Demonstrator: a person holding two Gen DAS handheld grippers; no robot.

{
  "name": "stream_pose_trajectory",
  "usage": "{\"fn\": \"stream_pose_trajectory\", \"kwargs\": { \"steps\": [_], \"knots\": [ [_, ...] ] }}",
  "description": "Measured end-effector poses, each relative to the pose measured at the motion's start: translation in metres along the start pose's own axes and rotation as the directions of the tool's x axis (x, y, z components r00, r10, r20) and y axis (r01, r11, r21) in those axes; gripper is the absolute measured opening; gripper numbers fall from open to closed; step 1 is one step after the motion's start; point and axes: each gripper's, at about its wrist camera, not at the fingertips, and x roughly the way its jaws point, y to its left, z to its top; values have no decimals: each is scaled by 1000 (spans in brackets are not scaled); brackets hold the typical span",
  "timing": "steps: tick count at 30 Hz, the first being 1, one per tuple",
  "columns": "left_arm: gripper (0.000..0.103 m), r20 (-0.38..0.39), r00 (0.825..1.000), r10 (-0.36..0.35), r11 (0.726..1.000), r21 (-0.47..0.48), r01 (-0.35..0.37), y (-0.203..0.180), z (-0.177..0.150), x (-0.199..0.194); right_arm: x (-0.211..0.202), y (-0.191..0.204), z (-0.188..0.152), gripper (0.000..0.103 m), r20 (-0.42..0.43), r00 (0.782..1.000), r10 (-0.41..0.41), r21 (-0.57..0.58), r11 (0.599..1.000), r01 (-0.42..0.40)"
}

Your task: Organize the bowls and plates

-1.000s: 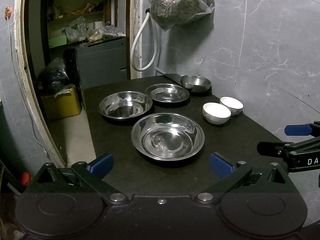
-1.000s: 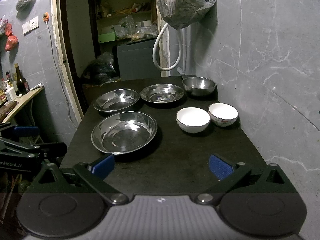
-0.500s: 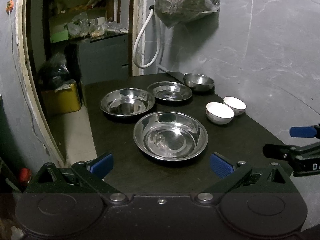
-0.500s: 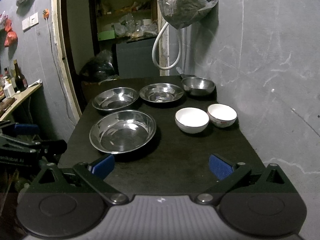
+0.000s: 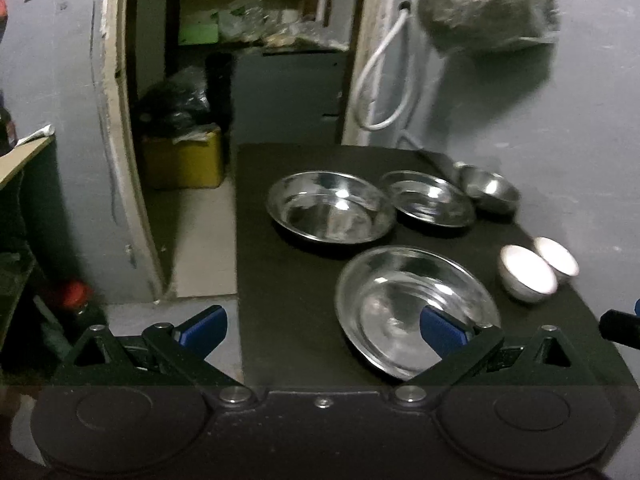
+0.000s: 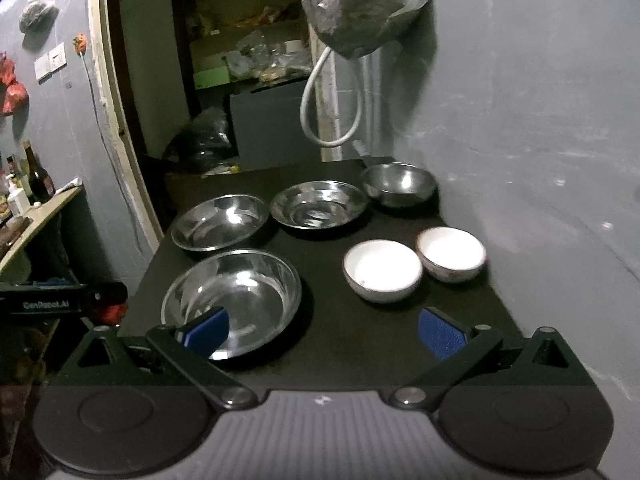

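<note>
Hovering spread and empty: left gripper | near steel plate near-left on table, light, stiff, slick, pinch rim | white bowls right, fragile | right gripper likewise spread, empty

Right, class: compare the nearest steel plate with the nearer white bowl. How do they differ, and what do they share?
The steel plate is shiny metal, wide and shallow; the white bowl is matte white, narrower and deeper. The plate sits left on the table, the bowl right. Both stand upright, empty, ungripped.
</note>
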Motion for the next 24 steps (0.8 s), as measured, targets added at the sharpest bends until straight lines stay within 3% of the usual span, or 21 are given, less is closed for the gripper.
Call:
{"fn": "stream_pose_trajectory", "kwargs": {
  "steps": [5,10,17,24],
  "knots": [
    [102,-49,999,8,986,-165,-16,26,39,40,57,1,30,103,-34,993,117,9,993,-116],
    [102,-54,992,111,983,-140,-118,31,78,83,114,9,59,103,-67,974,218,38,976,-216],
    [102,-136,983,127,981,-126,-145,37,115,147,186,13,87,102,-123,945,302,87,952,-293],
    [95,-201,973,111,983,-124,-138,40,129,186,237,6,92,83,-163,921,355,189,927,-324]
  ]
}}
